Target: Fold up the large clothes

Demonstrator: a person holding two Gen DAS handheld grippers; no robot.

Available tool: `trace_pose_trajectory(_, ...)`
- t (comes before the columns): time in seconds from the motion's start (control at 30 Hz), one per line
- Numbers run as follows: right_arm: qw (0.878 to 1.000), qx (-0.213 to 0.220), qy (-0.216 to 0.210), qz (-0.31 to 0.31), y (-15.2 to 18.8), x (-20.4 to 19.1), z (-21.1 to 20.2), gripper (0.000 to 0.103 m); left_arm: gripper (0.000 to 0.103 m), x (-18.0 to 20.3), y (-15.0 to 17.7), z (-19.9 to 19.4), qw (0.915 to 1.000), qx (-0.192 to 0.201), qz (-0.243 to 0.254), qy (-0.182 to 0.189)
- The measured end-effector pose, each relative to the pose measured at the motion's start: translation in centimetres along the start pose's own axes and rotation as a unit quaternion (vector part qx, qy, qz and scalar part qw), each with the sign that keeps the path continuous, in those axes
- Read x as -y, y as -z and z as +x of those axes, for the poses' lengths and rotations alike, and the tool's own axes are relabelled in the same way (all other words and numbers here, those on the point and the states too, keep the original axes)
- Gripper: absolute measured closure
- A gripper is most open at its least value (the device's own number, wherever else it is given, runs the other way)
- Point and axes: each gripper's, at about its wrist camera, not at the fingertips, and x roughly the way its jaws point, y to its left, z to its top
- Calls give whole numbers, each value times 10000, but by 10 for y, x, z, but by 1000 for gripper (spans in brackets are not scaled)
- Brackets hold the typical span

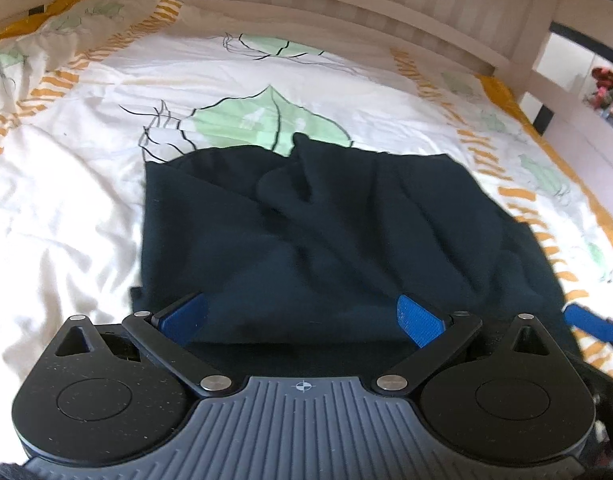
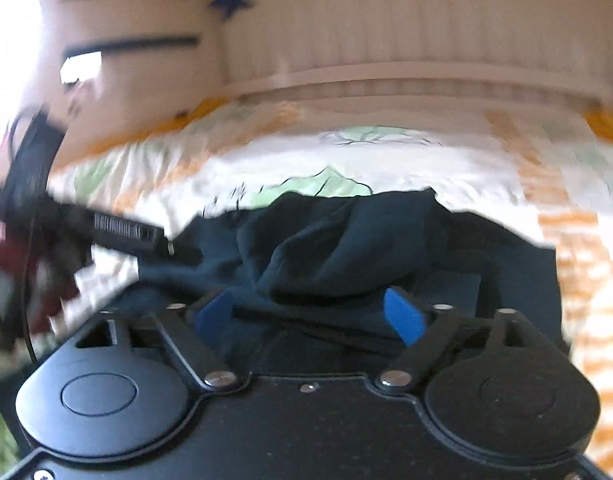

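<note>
A dark garment [image 1: 306, 236] lies bunched on a bed sheet [image 1: 66, 200] printed with green leaves and orange dashes. Its far part is rumpled into thick folds, and its near edge reaches under both grippers. A pale slatted bed frame [image 1: 306, 4] runs behind the sheet.

The left gripper [image 1: 302, 318] hangs over the near edge of the garment with its jaws spread wide. Its blue pads [image 1: 420, 318] stand well apart, with cloth showing between them but not pinched. At the right edge of the left view a blue pad of the right gripper [image 1: 590, 322] shows beside the garment.

The right view is blurred. There the right gripper [image 2: 308, 314] is also spread open above the garment [image 2: 346, 248], with its pads [image 2: 402, 316] apart and a raised fold of cloth lying just beyond them. Whether the pads touch the cloth cannot be told. The left gripper's body [image 2: 118, 232] shows at the left of this view, over the garment's edge.
</note>
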Motion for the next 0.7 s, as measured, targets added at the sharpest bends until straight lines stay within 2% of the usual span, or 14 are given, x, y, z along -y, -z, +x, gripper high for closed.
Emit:
trace_pose_trajectory(0.03,9997,38,-15,220,0,2,-2,5,0,2,1,-2,10000,37,-42,40)
trace_pose_trajectory(0.13,9974,101,-66,705,-1,8,-5,0,0,9,3,-7,9997,185,-95,104)
trace_pose_trajectory(0.4,9916,9,-144,1282,3,33,0,0,0,3,-4,-4,9991,291,-253,168)
trace_pose_trajectory(0.7,9804,-21,-69,1971,4,74,23,0,0,-4,-17,24,9984,175,-429,323)
